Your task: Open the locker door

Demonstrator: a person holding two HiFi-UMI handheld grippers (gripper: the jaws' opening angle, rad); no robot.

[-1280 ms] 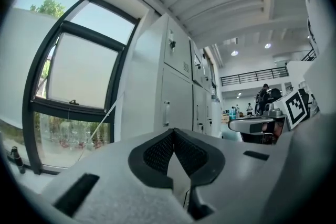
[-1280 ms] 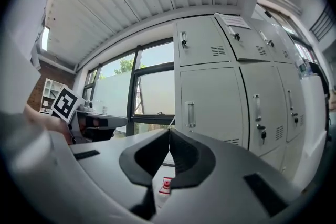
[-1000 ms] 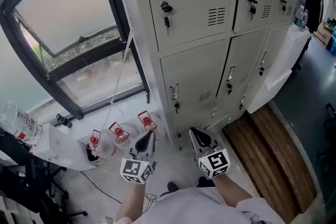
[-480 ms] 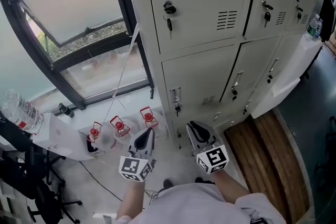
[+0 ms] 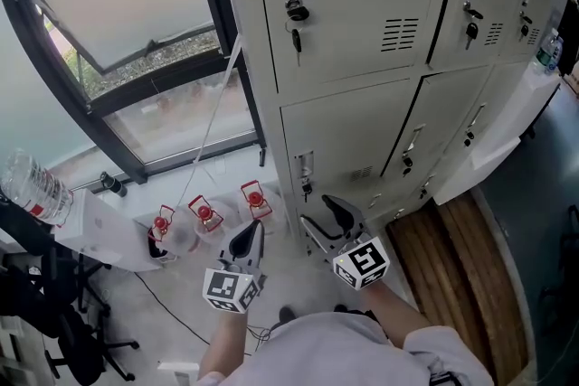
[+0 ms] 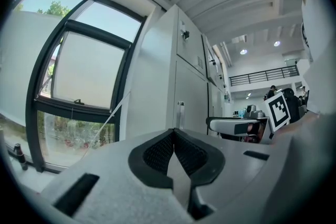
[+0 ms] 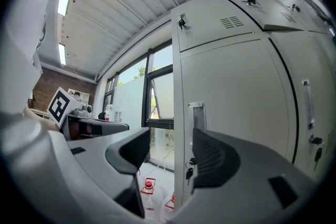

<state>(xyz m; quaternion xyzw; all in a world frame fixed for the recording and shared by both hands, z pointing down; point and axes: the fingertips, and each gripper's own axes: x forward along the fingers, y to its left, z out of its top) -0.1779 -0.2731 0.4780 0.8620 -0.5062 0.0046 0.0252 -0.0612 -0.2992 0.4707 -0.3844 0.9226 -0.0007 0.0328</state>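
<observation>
Grey metal lockers (image 5: 362, 59) fill the upper middle of the head view. The lower-left door (image 5: 348, 136) has a vertical handle (image 5: 304, 165) with a key (image 5: 306, 188) hanging under it. My right gripper (image 5: 326, 223) is low in front of that door, apart from it. Its jaws are opening with nothing between them. In the right gripper view the handle (image 7: 196, 113) and key (image 7: 189, 170) show through the gap of the right gripper (image 7: 168, 152). My left gripper (image 5: 248, 240) hangs to its left, shut and empty. The left gripper (image 6: 174, 150) sees the locker's side (image 6: 157, 86).
Three water jugs with red caps (image 5: 204, 214) stand on the floor left of the lockers, below a dark-framed window (image 5: 118, 14). A wooden platform (image 5: 452, 253) lies to the right, with a white table (image 5: 493, 154) above it. A desk with a bottle (image 5: 32, 190) is at far left.
The right gripper's jaws have gone from shut to wide apart. Both grippers sit slightly nearer the lower locker door; the left one stays shut.
</observation>
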